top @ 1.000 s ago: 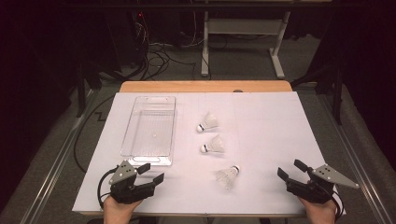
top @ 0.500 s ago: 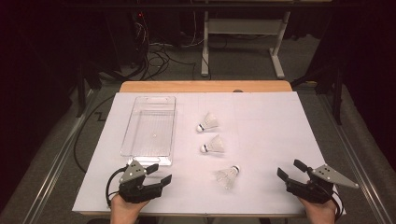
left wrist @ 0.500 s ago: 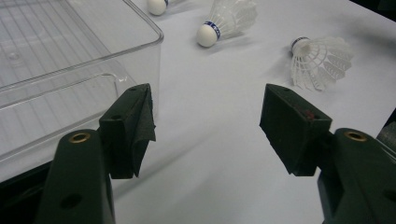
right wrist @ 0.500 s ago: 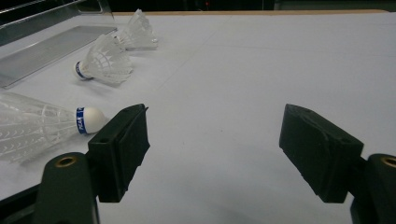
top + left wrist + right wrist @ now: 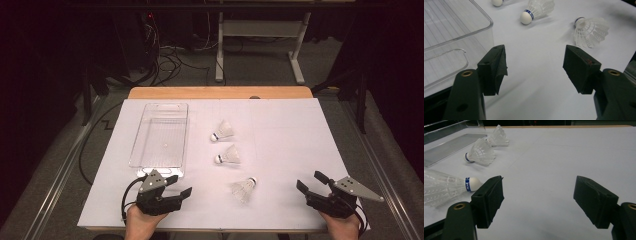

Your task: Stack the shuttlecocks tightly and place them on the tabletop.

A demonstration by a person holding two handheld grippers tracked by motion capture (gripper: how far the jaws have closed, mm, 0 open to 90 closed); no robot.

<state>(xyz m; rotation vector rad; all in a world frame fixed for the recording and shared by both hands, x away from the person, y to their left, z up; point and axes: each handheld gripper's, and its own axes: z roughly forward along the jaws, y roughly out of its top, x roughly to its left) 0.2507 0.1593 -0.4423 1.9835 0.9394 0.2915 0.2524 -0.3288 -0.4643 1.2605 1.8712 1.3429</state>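
- Left gripper (image 5: 179, 187) has shifted right along the near edge since the earlier frame, toward the nearest shuttlecock (image 5: 244, 188); right gripper (image 5: 312, 182) unchanged.
- Worktop (image 5: 290, 145): white sheet over it.
- Clear tray (image 5: 161, 135) on the left, just beyond the left gripper.
- Three shuttlecocks lying mid-worktop in a line, right of the tray; the nearest lies between the grippers.
- Both sets of fingers (image 5: 495, 67) spread wide, holding nothing.
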